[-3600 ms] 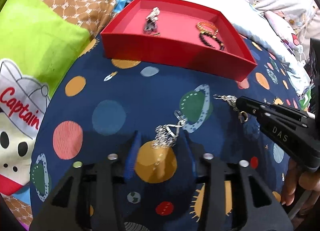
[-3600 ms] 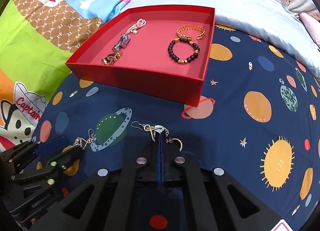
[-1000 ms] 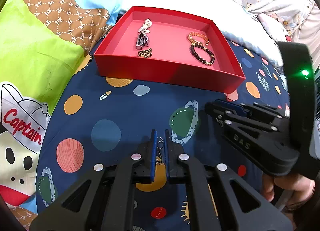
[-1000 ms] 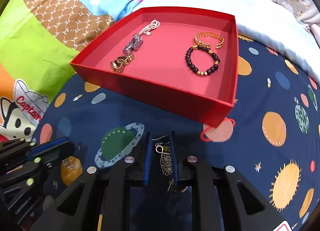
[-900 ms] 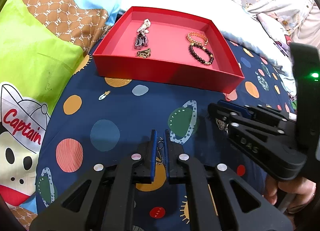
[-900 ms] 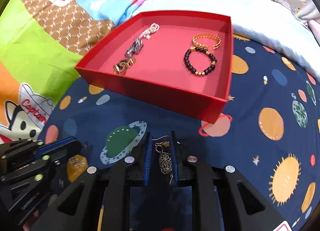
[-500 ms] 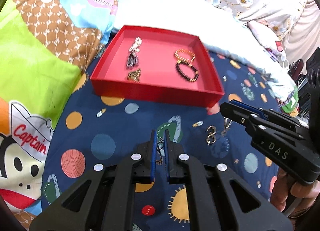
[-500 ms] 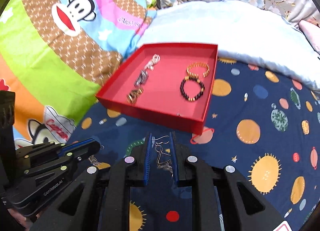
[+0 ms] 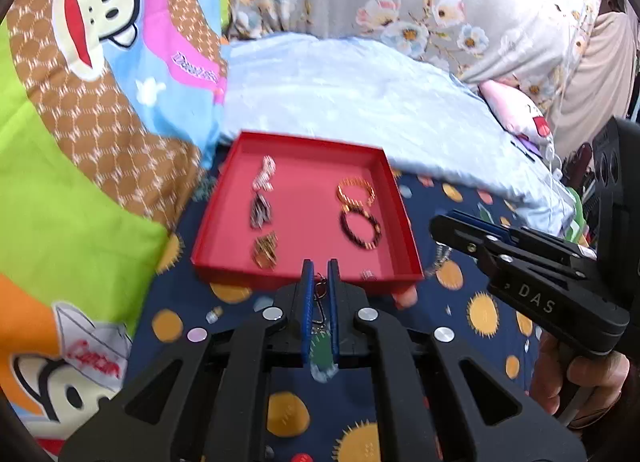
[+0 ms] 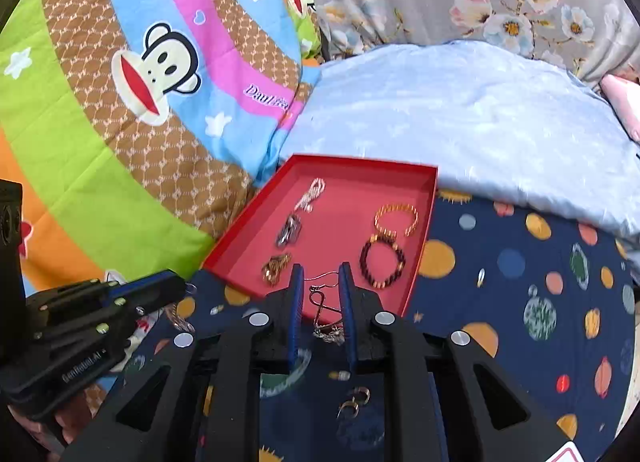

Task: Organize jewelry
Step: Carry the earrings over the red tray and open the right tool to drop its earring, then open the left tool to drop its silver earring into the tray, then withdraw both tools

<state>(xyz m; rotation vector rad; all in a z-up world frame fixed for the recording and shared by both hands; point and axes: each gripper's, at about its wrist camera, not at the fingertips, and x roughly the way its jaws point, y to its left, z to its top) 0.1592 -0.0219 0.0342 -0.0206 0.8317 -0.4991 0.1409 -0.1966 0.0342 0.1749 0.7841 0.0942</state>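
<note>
Two handheld grippers hover above a bed covered in a planet-print blanket (image 10: 520,302). The left gripper (image 9: 319,278) has its fingers nearly shut on a hook earring (image 9: 319,298); the right gripper (image 10: 319,282) pinches a second dangling earring (image 10: 326,312). The red tray (image 10: 416,274) lies just ahead, holding two bracelets (image 10: 382,260) and three small pieces. Each earring should probably be lowered into bare tray floor before letting go. One gold earring (image 10: 354,402) lies loose on the blanket.

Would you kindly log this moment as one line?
left gripper: shut on earring | right gripper: shut on dangly earring | red tray: bracelets inside
</note>
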